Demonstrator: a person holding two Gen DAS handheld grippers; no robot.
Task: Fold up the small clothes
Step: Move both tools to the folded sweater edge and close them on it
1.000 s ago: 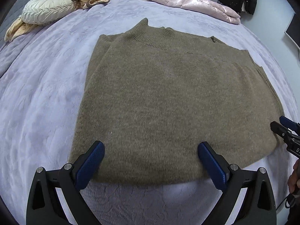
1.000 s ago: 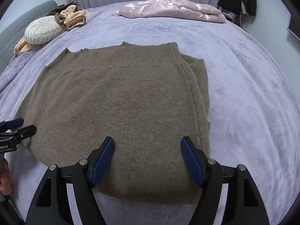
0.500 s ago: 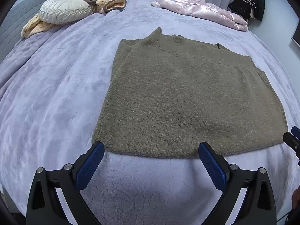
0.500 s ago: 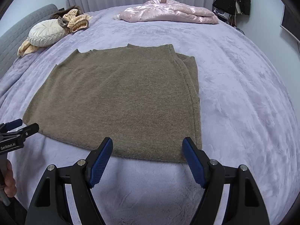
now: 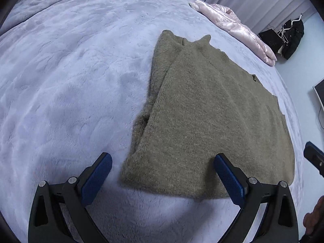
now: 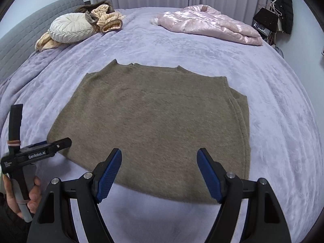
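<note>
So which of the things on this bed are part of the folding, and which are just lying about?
Part of the job:
- brown sweater
- left gripper, jaws open
- right gripper, jaws open

Just lying about:
- pink jacket
- round cushion
- beige bundle of clothes
- black clothes on hangers

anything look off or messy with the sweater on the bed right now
Mostly tidy. The sweater lies flat on the blanket with both sleeves tucked under. The one untidy spot is its left edge, where the tucked-under layer sticks out and bunches. Both grippers, left and right, are open and hold nothing.
</note>
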